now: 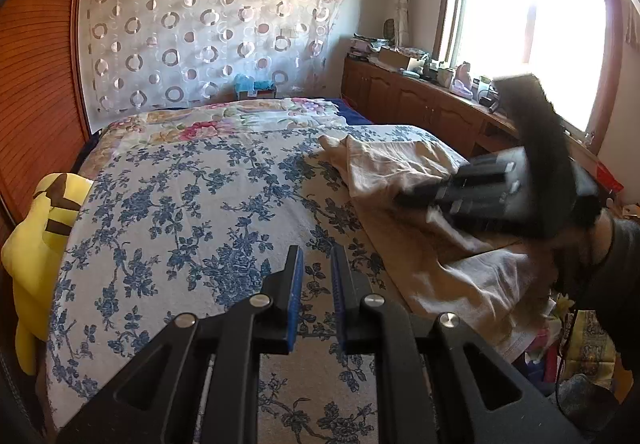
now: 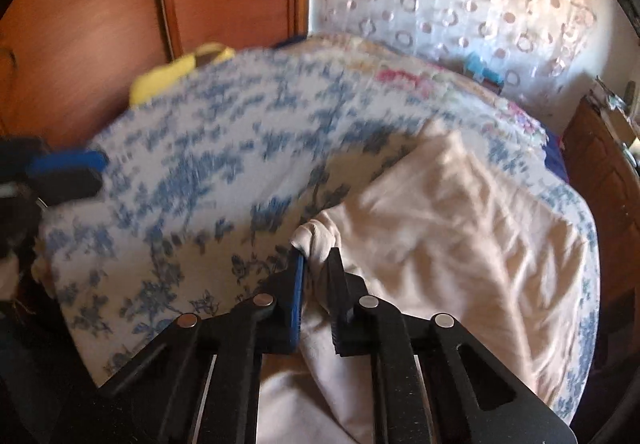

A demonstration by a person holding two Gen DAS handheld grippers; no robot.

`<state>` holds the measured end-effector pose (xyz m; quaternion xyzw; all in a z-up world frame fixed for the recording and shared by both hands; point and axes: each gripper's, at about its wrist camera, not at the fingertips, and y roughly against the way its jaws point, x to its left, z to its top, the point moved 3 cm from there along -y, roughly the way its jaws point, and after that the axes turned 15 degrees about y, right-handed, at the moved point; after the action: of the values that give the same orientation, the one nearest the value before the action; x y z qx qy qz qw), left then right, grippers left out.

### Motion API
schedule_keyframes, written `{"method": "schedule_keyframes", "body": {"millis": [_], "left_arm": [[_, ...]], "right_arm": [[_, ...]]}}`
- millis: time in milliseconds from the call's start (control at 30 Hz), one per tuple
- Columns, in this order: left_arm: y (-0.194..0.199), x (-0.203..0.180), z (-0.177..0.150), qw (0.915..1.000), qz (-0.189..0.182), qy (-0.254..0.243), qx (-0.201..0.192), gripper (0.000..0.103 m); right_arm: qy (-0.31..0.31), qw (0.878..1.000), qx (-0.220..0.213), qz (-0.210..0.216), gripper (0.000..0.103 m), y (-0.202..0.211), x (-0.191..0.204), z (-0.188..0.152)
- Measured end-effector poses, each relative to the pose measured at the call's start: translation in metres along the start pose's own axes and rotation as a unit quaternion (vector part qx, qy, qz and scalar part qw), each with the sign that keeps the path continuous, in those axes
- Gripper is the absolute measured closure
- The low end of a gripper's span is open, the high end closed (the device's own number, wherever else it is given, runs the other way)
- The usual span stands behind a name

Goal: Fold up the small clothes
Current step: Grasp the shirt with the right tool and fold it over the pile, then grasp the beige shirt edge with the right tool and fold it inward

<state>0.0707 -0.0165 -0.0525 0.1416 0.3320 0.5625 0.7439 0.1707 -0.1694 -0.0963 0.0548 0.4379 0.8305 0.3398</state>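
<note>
A yellow plush toy (image 1: 38, 244) flanks the floral bedspread (image 1: 180, 196) where the right gripper (image 2: 316, 260) pinches the cream garment (image 2: 460, 228), the left gripper (image 1: 316, 276) nearly closed on nothing.

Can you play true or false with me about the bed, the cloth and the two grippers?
1. The right gripper has pinched the cream cloth. True.
2. The left gripper is holding the cloth too. False: nothing is between its fingers; it hangs over the bedspread.
3. The bedspread has blue flowers on it. True.
4. The yellow plush toy sits in the middle of the bed. False: it is at the bed's edge, beside the wooden wardrobe.
5. The cloth is folded into a neat square. False: it lies crumpled and spread out.
</note>
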Motion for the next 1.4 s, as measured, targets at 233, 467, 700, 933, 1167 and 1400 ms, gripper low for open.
{"method": "schedule_keyframes", "body": {"millis": [233, 467, 700, 933, 1167, 1400], "left_arm": [[-0.002, -0.004, -0.002, 1.0, -0.002, -0.006, 0.004, 0.091], [-0.005, -0.004, -0.003, 0.9999, -0.002, -0.006, 0.008, 0.091], [-0.01, -0.005, -0.006, 0.9999, 0.0, -0.009, 0.015, 0.091], [-0.017, -0.006, -0.008, 0.9996, -0.002, -0.012, 0.024, 0.091], [-0.043, -0.019, 0.019, 0.9992, -0.011, -0.028, 0.027, 0.091], [-0.098, -0.042, 0.066, 0.9971, -0.026, -0.047, 0.053, 0.091]], "right_arm": [[-0.023, 0.997, -0.04, -0.065, 0.097, 0.044, -0.067, 0.016], [-0.049, 0.985, -0.009, -0.162, 0.097, 0.05, -0.154, 0.008], [-0.093, 0.968, 0.05, -0.227, 0.098, 0.02, -0.22, -0.023], [-0.144, 0.962, 0.081, -0.218, 0.057, 0.005, -0.237, -0.053], [-0.156, 0.968, 0.061, -0.188, 0.051, 0.027, -0.231, -0.061], [-0.162, 0.972, 0.067, -0.156, 0.051, 0.004, -0.225, -0.075]]}}
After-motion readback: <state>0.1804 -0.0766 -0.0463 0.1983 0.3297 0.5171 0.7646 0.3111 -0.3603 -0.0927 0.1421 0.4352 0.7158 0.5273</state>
